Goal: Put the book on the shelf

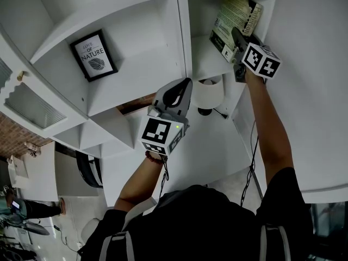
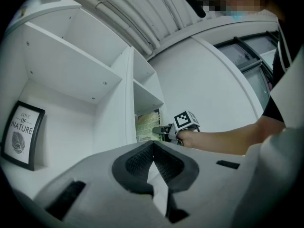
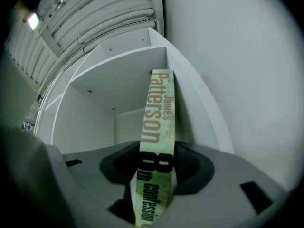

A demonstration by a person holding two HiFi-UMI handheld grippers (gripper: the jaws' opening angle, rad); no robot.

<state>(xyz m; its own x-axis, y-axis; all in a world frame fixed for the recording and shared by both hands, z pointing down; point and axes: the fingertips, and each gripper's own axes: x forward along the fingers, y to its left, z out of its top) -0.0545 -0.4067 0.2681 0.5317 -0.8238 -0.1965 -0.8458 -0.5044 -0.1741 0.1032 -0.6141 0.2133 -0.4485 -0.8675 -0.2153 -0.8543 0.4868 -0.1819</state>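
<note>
The book (image 1: 234,18), a green paperback, stands tilted in the upper right compartment of the white shelf (image 1: 182,37), leaning toward the right side wall. My right gripper (image 1: 238,37) reaches up into that compartment and is shut on the book's lower end. In the right gripper view the spine (image 3: 159,122) runs up between the jaws of my right gripper (image 3: 156,160). My left gripper (image 1: 186,83) hangs lower, in front of the middle column, shut and holding nothing. In the left gripper view the book (image 2: 147,125) and the right gripper (image 2: 164,129) show beyond the left gripper's (image 2: 153,148) closed tips.
A black-framed print (image 1: 93,55) leans in the compartment to the left. A white lamp (image 1: 208,94) stands in the compartment below the book. A plain white wall (image 1: 310,91) closes off the shelf's right side.
</note>
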